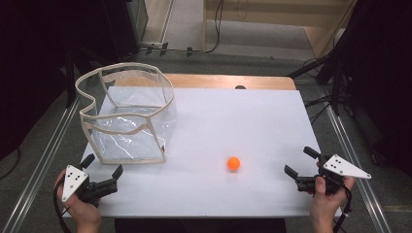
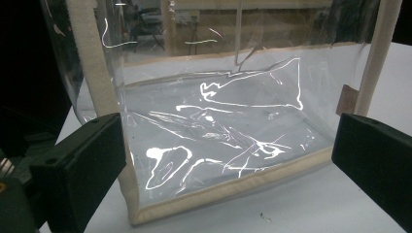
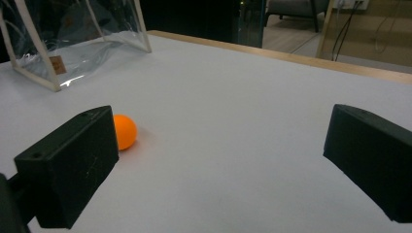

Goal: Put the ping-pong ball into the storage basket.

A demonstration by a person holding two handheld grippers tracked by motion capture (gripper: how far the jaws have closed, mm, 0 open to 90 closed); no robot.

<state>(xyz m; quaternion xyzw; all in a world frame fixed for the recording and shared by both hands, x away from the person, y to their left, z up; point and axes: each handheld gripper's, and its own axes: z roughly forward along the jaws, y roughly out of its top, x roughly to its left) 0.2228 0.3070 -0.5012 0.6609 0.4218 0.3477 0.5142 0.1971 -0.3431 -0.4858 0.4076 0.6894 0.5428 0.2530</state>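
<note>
Both grippers idle at the bottom edge of the high view, nothing held. Left gripper (image 1: 102,166) at lower left, jaws apart, aimed at the near wall of the clear plastic bag (image 1: 127,119); in the left gripper view the bag's cream-trimmed bottom edge (image 2: 228,187) runs between the two jaws, not touching either. Right gripper (image 1: 301,161) at lower right, jaws also spread wide, empty.

Orange ball (image 1: 233,163) sits alone on the white table (image 1: 233,116), lower centre of the high view, well apart from the bag and left of the right gripper. In the right gripper view the ball (image 3: 124,131) lies at the left, partly behind the left jaw, off the gap's centre line.

Likely job: ball into bag.

Risks, as judged:
- Ball is round and free on a smooth top; a jaw that touches it off-centre would send it rolling, perhaps off the near edge.
- Bag is floppy, its rim sagging and bent inward at the left; the mouth could fold shut if the left gripper pinches the wall badly.
- Bag looks light; a nudge may slide it.
</note>
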